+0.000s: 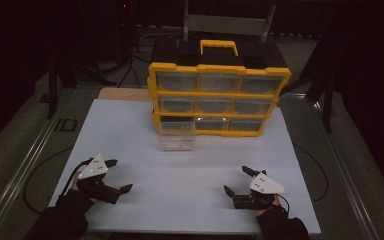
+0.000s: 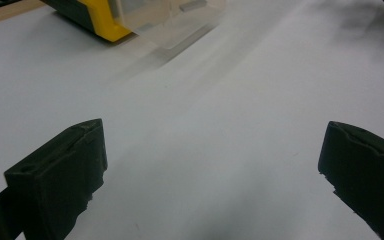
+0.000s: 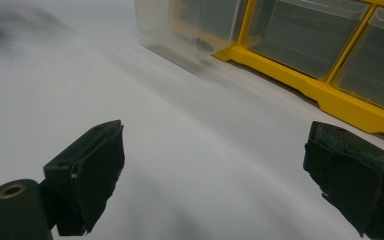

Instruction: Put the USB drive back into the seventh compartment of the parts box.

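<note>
My 2 grippers, left (image 1: 119, 176) and right (image 1: 235, 180), gape wide, empty, near the organizer (image 1: 219, 96) with 1 drawer (image 1: 177, 136) pulled out.

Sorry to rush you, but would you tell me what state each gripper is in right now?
Left gripper: open, holding nothing, over the white table board.
Right gripper: open, holding nothing, over the same board.
</note>
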Action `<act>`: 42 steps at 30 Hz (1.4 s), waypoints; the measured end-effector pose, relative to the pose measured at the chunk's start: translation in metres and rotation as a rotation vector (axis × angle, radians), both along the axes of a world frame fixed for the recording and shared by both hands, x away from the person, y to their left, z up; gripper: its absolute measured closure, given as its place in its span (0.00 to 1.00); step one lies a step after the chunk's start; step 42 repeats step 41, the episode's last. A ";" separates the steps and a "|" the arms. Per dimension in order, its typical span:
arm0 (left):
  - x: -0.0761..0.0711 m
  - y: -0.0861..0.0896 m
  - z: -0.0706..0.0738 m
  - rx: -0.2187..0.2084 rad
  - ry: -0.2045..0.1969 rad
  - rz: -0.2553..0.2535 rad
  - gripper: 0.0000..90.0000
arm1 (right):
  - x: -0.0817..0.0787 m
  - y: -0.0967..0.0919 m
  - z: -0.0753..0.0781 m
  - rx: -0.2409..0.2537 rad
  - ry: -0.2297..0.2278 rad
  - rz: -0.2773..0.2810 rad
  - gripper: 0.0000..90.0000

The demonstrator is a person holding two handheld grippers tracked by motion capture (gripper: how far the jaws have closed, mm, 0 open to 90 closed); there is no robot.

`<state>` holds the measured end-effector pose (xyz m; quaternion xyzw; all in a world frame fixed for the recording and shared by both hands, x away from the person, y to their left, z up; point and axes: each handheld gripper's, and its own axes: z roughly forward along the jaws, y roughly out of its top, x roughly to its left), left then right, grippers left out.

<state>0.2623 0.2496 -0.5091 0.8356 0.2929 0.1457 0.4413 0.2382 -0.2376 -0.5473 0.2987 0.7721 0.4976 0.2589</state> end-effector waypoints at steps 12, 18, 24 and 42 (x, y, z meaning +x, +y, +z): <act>-0.013 0.012 -0.015 -0.015 0.010 0.036 0.00 | 0.000 0.000 0.000 -0.001 0.001 0.000 0.11; -0.016 0.018 -0.019 -0.016 -0.007 0.091 0.00 | 0.000 0.000 0.000 0.002 -0.002 0.000 0.11; -0.017 0.019 -0.023 -0.008 -0.018 0.128 0.00 | -0.001 0.000 0.000 -0.009 -0.004 0.005 0.11; -0.016 0.018 -0.025 -0.028 -0.029 0.144 0.00 | 0.000 0.000 -0.001 -0.008 0.002 0.005 0.11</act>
